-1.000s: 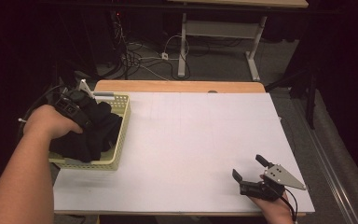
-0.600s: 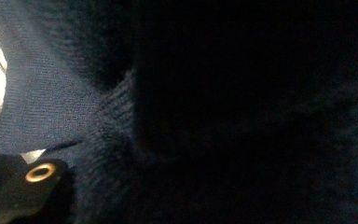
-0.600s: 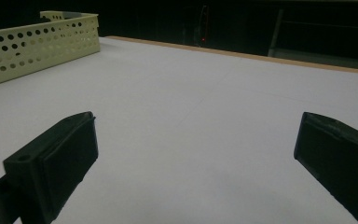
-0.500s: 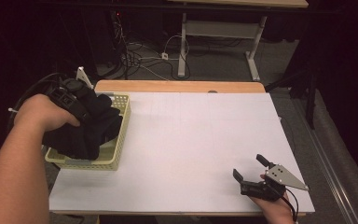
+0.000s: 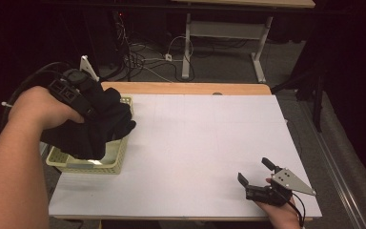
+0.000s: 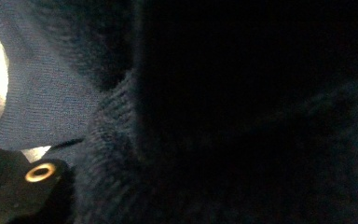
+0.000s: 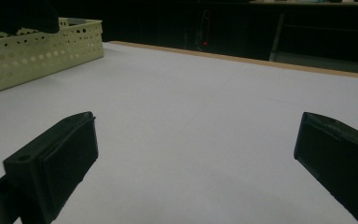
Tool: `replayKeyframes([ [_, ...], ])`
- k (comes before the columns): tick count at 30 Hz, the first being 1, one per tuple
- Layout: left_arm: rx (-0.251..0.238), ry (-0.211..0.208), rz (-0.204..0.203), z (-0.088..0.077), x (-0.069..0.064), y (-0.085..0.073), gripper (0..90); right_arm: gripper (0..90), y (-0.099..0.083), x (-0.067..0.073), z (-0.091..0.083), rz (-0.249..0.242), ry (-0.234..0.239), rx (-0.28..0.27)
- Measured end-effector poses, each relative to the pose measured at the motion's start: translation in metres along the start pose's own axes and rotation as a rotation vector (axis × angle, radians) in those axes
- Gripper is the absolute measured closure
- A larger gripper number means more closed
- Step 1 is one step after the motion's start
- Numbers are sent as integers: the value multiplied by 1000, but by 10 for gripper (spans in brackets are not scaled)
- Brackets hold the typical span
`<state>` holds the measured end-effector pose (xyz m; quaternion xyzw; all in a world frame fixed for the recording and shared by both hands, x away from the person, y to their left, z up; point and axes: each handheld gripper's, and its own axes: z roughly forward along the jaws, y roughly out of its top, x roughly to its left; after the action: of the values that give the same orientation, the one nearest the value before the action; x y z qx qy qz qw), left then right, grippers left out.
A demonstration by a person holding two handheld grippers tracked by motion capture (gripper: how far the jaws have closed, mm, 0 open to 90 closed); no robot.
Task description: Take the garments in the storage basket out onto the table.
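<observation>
Since the earlier frame the left gripper (image 5: 88, 102) has risen and drawn the dark garment (image 5: 93, 131) up out of the basket (image 5: 116, 164), while the right gripper (image 5: 256, 172) has stayed where it was

At the far left, a bare forearm comes in from the near edge and the left hand (image 5: 38, 107) wraps the left gripper's body above the basket. The garment hangs bunched from that gripper, its lower folds dangling into the basket's opening, with 1 lobe spilling over the right rim. In the left gripper view the fuzzy dark cloth (image 6: 223, 140) crowds right against the lens beside a flatter knit patch, and the jaws pinch the cloth between them.

The pale yellow perforated basket sits on the left edge of the white table (image 5: 200, 143), and its near wall shows bare under the cloth.

To the right the white tabletop lies between the basket and the other hand. At the near right corner the right gripper rests low over the table, held by the right hand (image 5: 283, 214), its 2 black jaws spread wide apart with nothing between them, pointing left and far toward the basket (image 7: 37, 51)
</observation>
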<state>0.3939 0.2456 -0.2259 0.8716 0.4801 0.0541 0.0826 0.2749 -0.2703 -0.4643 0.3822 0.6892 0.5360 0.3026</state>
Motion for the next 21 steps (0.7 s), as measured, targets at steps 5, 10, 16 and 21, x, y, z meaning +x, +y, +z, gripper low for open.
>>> replayKeyframes([
  [5,-2,4,10,-8,-8,1,652,3,-1,1,0,-1,2,5],
  [10,2,12,20,-13,-16,2,652,3,0,2,0,-5,5,4],
  [16,4,9,41,-12,-28,4,651,3,1,3,-1,-3,4,0],
  [21,6,10,62,-8,-40,9,651,3,1,3,-2,-1,5,-4],
])
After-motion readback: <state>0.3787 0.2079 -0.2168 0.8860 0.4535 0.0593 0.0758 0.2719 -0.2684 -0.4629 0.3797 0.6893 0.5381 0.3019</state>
